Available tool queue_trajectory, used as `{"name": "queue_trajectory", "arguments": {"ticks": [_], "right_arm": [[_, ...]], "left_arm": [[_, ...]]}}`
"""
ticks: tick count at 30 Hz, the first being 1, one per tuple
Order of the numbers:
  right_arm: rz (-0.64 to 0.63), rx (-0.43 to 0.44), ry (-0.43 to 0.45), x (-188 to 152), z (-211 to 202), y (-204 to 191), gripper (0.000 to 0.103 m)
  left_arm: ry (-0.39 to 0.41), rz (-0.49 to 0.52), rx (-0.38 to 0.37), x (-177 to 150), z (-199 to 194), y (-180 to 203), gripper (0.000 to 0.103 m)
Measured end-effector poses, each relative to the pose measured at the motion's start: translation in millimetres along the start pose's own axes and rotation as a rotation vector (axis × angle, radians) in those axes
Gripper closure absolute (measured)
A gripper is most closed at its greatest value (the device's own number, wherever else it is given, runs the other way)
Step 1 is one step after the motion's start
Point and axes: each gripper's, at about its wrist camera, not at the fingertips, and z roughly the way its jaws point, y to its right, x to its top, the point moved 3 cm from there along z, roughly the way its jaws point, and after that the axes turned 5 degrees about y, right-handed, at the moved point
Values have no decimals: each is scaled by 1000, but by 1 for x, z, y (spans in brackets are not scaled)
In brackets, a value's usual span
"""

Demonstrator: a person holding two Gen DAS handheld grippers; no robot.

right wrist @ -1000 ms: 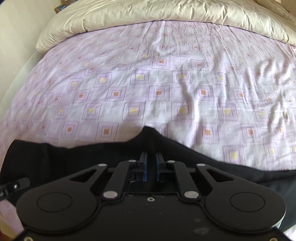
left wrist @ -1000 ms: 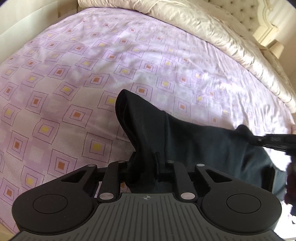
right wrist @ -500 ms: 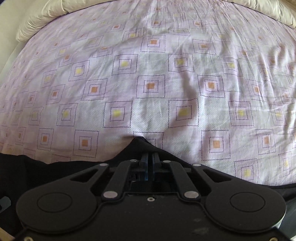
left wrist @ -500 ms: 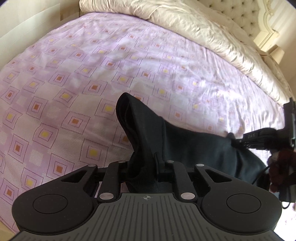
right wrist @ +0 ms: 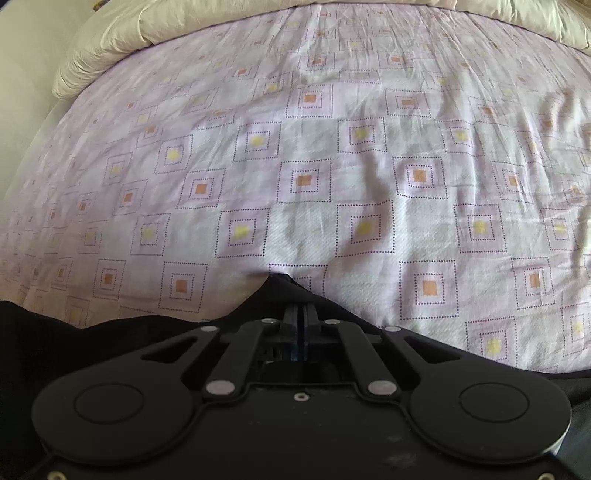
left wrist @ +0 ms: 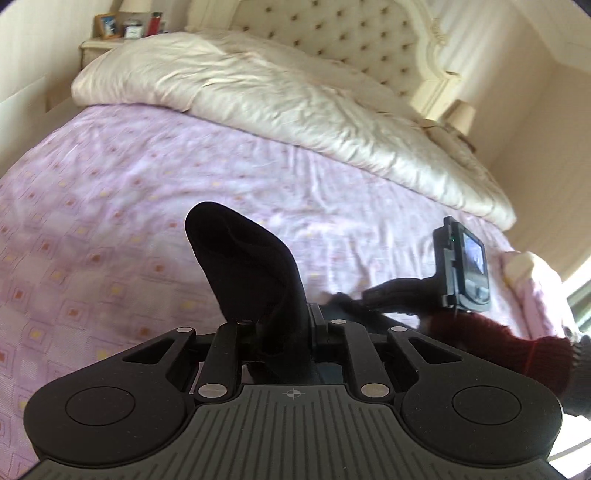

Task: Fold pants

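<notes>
The black pants (left wrist: 243, 258) lie on a lilac bedsheet (left wrist: 110, 206) patterned with squares. My left gripper (left wrist: 286, 325) is shut on a bunched fold of them, lifted off the bed, and the cloth stands up past the fingers in a rounded flap. In the right wrist view my right gripper (right wrist: 299, 317) is shut on the far edge of the pants (right wrist: 110, 343), pulling it into a small peak low over the sheet (right wrist: 332, 166). The right gripper's camera unit (left wrist: 463, 267) and a dark red sleeve (left wrist: 517, 347) show at the right of the left wrist view.
A crumpled cream duvet (left wrist: 295, 99) is heaped along the head of the bed below a tufted headboard (left wrist: 332, 33). A nightstand (left wrist: 107, 48) with picture frames stands at the far left, a lamp (left wrist: 461, 118) at the far right. The duvet (right wrist: 122, 37) also borders the sheet's far edge.
My left gripper has risen and tipped upward with the fold, bringing the headboard and nightstand into view. The right fingers have closed on the pants edge and shifted slightly over the sheet.
</notes>
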Motion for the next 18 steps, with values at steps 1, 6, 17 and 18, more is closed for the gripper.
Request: {"name": "queue_trajectory", "arguments": {"ticks": [1, 6, 17, 18], "right_arm": [[-7, 5, 33, -2, -10, 0, 98], [6, 81, 80, -31, -48, -1, 97], [46, 165, -86, -115, -65, 27, 95], [55, 178, -66, -113, -74, 37, 93]], "left_arm": [[3, 5, -9, 0, 0, 5, 88], [23, 52, -59, 5, -1, 34, 89], [29, 137, -124, 1, 11, 118, 89], [29, 144, -129, -1, 14, 130, 89]]}}
